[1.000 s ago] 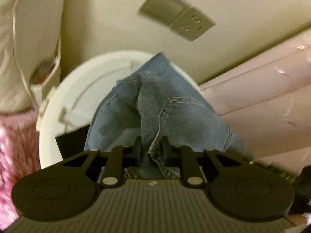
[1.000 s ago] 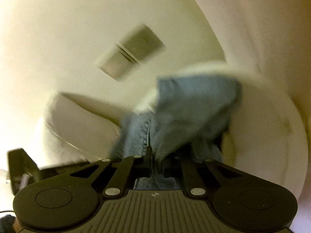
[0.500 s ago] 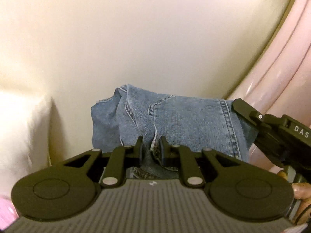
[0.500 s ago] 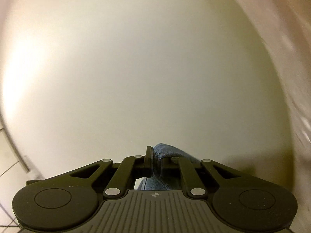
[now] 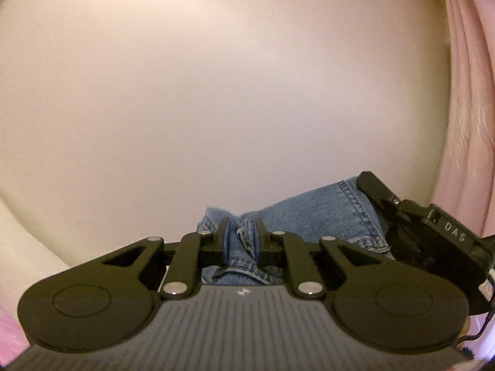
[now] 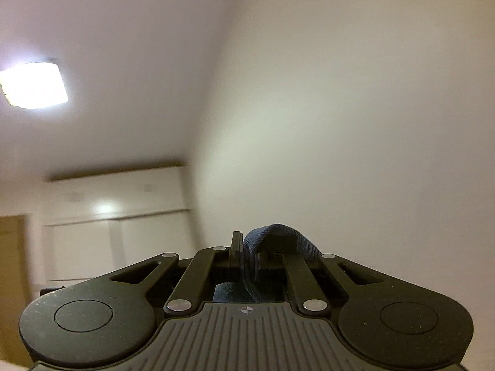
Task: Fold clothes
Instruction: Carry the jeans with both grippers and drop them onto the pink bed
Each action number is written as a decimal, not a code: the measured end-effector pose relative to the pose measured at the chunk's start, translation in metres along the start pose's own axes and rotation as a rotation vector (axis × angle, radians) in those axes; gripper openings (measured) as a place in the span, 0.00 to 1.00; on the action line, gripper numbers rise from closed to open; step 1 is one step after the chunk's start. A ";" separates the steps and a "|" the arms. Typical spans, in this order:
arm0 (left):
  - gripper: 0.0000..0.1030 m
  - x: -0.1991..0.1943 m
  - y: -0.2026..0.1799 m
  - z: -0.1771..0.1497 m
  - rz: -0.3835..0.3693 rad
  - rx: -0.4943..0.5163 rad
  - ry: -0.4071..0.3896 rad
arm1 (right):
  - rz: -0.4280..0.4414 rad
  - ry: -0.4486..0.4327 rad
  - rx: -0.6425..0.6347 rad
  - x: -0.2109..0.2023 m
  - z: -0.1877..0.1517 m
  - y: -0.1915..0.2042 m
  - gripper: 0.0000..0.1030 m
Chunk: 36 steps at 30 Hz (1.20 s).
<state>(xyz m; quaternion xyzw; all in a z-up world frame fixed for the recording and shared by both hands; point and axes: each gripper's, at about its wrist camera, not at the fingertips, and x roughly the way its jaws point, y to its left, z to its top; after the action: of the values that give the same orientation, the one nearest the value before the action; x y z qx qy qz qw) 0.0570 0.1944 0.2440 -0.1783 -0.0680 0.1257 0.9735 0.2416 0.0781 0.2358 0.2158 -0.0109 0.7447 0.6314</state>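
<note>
my right gripper (image 6: 247, 252) clamped on a fold of denim (image 6: 280, 238) | cloth loops over my right-hand finger (image 6: 266, 255) | aimed up at a bare wall (image 6: 340, 108) | ceiling light (image 6: 34, 86) glowing upper left | white cupboards (image 6: 117, 216) blurry lower left

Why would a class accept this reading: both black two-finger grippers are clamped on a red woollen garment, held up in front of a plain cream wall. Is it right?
Not quite. The garment is blue denim jeans, not red wool; the left wrist view shows the stitched seams clearly. The rest stands: the left gripper and the right gripper are both clamped on it, in front of the plain cream wall.
</note>
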 end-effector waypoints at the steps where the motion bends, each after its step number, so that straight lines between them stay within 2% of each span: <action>1: 0.00 -0.029 0.005 0.016 0.036 0.013 -0.049 | 0.056 0.000 0.007 0.015 -0.004 0.020 0.05; 3: 0.00 -0.084 0.006 0.045 0.097 0.041 -0.123 | 0.154 0.008 0.030 0.046 -0.014 0.060 0.05; 6: 0.00 -0.159 -0.004 0.078 0.233 0.127 -0.204 | 0.317 0.071 0.153 0.093 -0.026 0.129 0.05; 9: 0.00 -0.231 -0.011 0.094 0.368 0.171 -0.238 | 0.447 0.113 0.179 0.126 -0.031 0.219 0.05; 13: 0.00 -0.326 -0.014 0.111 0.548 0.140 -0.270 | 0.599 0.163 0.246 0.145 -0.042 0.323 0.05; 15: 0.00 -0.361 -0.015 0.102 0.628 0.127 -0.285 | 0.658 0.175 0.268 0.152 -0.040 0.378 0.05; 18: 0.00 -0.419 -0.018 0.094 0.749 0.106 -0.311 | 0.727 0.199 0.313 0.163 -0.046 0.437 0.05; 21: 0.00 -0.484 -0.029 0.107 0.847 0.090 -0.330 | 0.753 0.251 0.357 0.168 -0.056 0.481 0.05; 23: 0.00 -0.510 -0.029 0.102 0.923 0.060 -0.328 | 0.744 0.362 0.378 0.175 -0.068 0.509 0.05; 24: 0.00 -0.523 -0.025 0.096 0.959 0.031 -0.312 | 0.730 0.457 0.363 0.178 -0.083 0.518 0.06; 25: 0.00 -0.535 -0.021 0.086 0.994 -0.012 -0.279 | 0.716 0.554 0.340 0.181 -0.097 0.525 0.11; 26: 0.00 -0.542 -0.017 0.073 1.034 -0.057 -0.246 | 0.706 0.671 0.285 0.183 -0.115 0.530 0.14; 28: 0.04 -0.554 -0.007 0.042 1.118 -0.152 -0.170 | 0.688 1.020 0.141 0.187 -0.181 0.570 0.33; 29: 0.05 -0.557 -0.002 0.023 1.159 -0.208 -0.127 | 0.658 1.166 0.104 0.181 -0.214 0.575 0.34; 32: 0.05 -0.569 0.010 -0.044 1.257 -0.405 0.006 | 0.530 1.415 0.028 0.140 -0.294 0.552 0.34; 33: 0.05 -0.585 0.004 -0.075 1.280 -0.470 0.046 | 0.518 1.456 0.001 0.120 -0.310 0.539 0.34; 35: 0.05 -0.590 -0.007 -0.126 1.329 -0.580 0.116 | 0.497 1.535 -0.051 0.080 -0.338 0.513 0.34; 36: 0.05 -0.591 -0.011 -0.145 1.348 -0.631 0.152 | 0.499 1.559 -0.070 0.061 -0.340 0.499 0.34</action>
<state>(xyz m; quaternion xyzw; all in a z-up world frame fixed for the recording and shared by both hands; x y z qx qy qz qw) -0.4817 -0.0227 0.0618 -0.4606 0.0908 0.6568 0.5901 -0.3417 0.1320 0.0755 -0.3925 0.3605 0.7986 0.2798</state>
